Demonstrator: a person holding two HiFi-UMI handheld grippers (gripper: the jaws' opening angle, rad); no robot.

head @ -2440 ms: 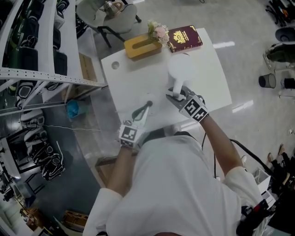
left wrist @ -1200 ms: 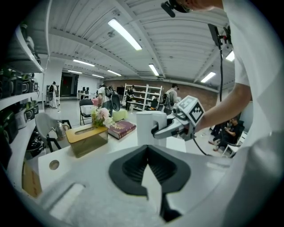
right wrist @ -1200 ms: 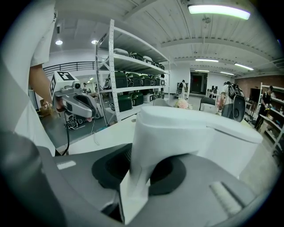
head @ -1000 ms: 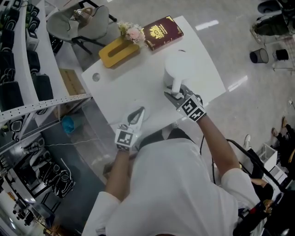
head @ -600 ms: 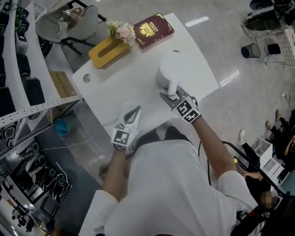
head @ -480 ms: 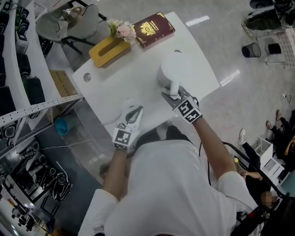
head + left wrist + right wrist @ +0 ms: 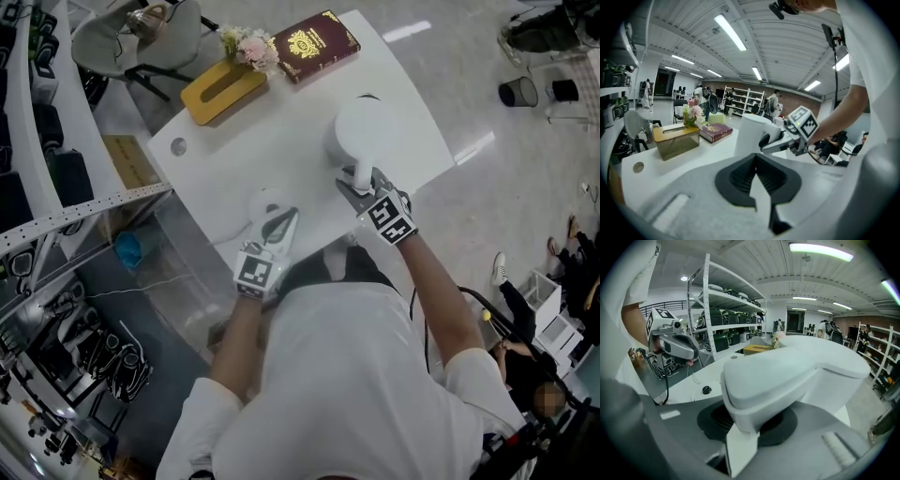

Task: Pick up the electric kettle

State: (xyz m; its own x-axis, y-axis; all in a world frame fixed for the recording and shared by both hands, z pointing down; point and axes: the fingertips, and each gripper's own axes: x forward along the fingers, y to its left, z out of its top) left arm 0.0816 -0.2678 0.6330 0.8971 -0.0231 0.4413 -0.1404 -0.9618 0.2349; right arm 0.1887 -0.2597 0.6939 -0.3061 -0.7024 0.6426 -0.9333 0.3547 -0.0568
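Electric kettle (image 7: 370, 131) near table (image 7: 281, 131) edge, clenched by right tool (image 7: 356, 183); left tool (image 7: 279, 225) closed, empty.

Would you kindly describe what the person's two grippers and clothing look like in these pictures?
Both the left gripper and the right gripper have pale grey bodies with black ribbed pads, and each carries a cube with black-and-white square markers. The person wears a white short-sleeved shirt.
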